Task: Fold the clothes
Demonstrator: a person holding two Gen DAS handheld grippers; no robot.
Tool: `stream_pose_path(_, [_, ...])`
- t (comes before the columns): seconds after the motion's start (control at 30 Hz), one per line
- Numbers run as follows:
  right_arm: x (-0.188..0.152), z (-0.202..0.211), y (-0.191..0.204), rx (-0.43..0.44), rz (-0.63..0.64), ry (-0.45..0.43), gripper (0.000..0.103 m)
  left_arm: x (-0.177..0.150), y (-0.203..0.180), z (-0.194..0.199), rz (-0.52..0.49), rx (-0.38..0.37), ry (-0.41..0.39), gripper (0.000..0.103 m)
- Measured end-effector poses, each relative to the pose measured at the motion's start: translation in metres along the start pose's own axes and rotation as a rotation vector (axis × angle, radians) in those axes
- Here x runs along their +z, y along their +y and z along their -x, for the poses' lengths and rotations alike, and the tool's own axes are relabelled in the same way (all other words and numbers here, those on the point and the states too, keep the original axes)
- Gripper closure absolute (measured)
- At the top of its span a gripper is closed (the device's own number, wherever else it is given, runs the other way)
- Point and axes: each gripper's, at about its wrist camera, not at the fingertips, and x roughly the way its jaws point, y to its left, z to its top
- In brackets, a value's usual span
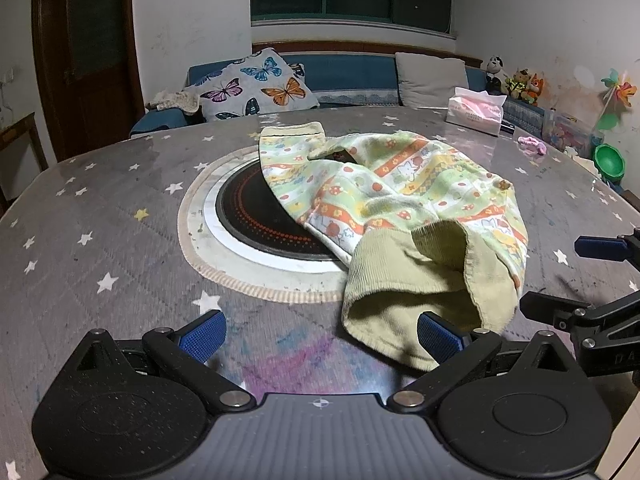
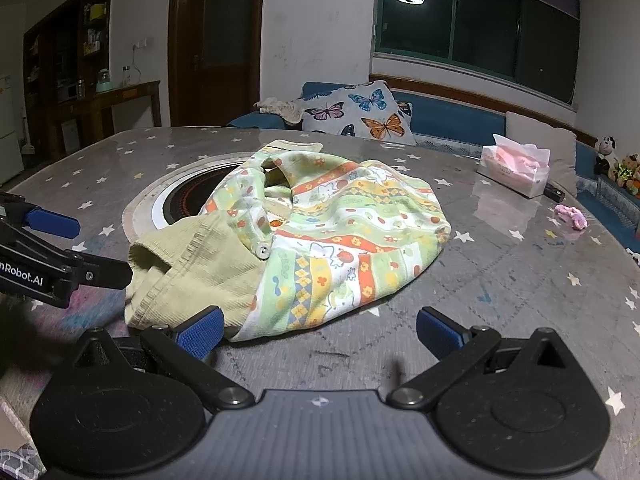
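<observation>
A small child's garment (image 1: 404,196), printed in green, orange and yellow with a plain olive corduroy lining, lies crumpled on the round table (image 1: 100,208). It also shows in the right wrist view (image 2: 320,232). My left gripper (image 1: 320,336) is open, its right pad at the near corduroy edge. My right gripper (image 2: 320,334) is open, its left pad touching the garment's near edge. Each gripper shows at the side of the other's view: the right one (image 1: 588,276), the left one (image 2: 76,248), both open.
A round black hob with a white ring (image 1: 256,216) is set in the table's middle, partly under the garment. A tissue pack (image 1: 476,112) and a small pink object (image 1: 532,145) lie at the far right. A sofa with cushions (image 1: 260,84) stands behind.
</observation>
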Motion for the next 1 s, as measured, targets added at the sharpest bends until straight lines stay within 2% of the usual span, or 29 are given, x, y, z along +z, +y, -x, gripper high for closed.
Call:
stream_pose_path(0.47, [0.025,-0.022,-0.007,0.019,0.019,0.014,0.000,0.036,0.010,-0.019,-0.021,0.022,-0.022,0.000])
stream_pose_path(0.73, [0.054,-0.044,-0.021,0.069,-0.010,0.040,0.000,0.066,0.021,-0.039,-0.023,0.028,-0.044,0.002])
stream_pose_path(0.83, [0.068,-0.054,-0.026,0.075,-0.008,0.041,0.005,0.078,0.027,-0.049,-0.015,0.027,-0.040,0.007])
stream_pose_path(1.0, [0.095,-0.081,-0.039,0.076,-0.005,0.055,0.017,0.099,0.040,-0.072,0.019,0.029,-0.027,0.027])
